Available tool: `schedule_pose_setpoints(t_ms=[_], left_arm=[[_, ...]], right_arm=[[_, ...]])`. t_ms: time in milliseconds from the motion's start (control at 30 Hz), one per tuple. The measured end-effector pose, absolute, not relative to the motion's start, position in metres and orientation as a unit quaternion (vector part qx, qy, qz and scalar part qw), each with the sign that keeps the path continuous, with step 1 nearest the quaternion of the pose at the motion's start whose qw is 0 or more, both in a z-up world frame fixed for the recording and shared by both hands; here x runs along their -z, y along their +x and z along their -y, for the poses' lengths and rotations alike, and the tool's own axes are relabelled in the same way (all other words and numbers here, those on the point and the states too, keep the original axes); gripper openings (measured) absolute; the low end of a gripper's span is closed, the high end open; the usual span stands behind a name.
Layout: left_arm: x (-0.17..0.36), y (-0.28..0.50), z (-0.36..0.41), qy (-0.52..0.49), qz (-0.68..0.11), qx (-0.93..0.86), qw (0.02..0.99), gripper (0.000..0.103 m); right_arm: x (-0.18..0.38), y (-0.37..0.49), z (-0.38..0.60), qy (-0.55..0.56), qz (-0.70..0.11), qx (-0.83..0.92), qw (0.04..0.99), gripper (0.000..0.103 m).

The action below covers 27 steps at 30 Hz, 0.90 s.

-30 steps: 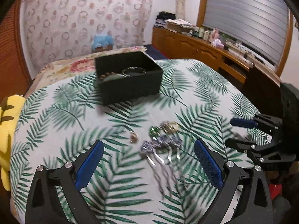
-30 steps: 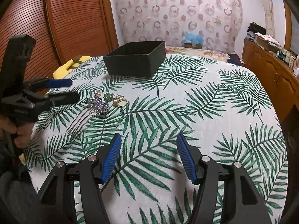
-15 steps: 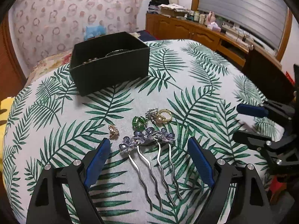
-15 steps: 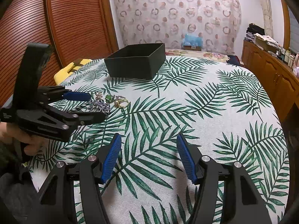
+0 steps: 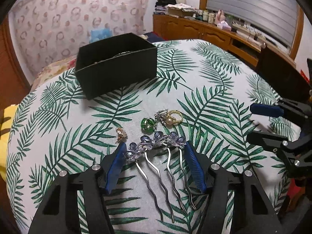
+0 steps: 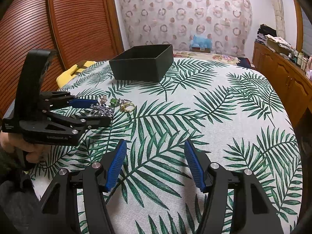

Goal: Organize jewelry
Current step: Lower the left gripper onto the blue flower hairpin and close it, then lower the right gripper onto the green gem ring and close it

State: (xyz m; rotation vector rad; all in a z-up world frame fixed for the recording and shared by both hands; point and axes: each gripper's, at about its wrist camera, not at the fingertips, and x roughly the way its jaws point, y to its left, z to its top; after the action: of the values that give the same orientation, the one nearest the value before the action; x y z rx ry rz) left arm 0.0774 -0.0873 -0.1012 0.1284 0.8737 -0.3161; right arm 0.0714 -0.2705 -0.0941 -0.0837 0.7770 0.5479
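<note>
A silver hair comb (image 5: 156,146) with blue flower stones lies on the leaf-print cloth, its prongs pointing toward me. My left gripper (image 5: 155,150) is open, its blue pads on either side of the comb's head, low over the cloth. Just beyond lie a green stone piece (image 5: 148,126), a gold pearl ring (image 5: 174,118) and a small pearl earring (image 5: 120,137). The black box (image 5: 115,64) stands farther back with some jewelry inside. My right gripper (image 6: 155,152) is open and empty over bare cloth; it also shows in the left wrist view (image 5: 261,122).
The round table (image 6: 214,107) fills both views. A yellow cushion (image 6: 78,69) lies at its left edge. A wooden sideboard (image 5: 204,33) with clutter stands behind at the right, and a slatted wooden door (image 6: 68,19) at the left.
My left gripper has moved forward and down, so its pads now flank the hair comb's head. The right gripper has stayed still.
</note>
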Motion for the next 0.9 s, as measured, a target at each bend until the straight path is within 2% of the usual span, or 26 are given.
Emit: schedule_pose_setpoints(t_ms=[500,700,900], left_arm=[[0.071,0.059,0.051,0.008,-0.369,0.134,0.92,0.059],[0.065,0.057,0.034,-0.008,-0.358,0.12,0.926,0.059],[0.063,0.055,0.025,-0.016,-0.354,0.116,0.928,0.059]], right_arm=[[0.079,0.087,0.231,-0.092,-0.367,-0.3,0.875,0.063],[0.079,0.117,0.204,-0.11,-0.379,-0.32,0.861,0.05],[0.088,0.135,0.179,-0.139,-0.397,-0.335,0.843,0.048]])
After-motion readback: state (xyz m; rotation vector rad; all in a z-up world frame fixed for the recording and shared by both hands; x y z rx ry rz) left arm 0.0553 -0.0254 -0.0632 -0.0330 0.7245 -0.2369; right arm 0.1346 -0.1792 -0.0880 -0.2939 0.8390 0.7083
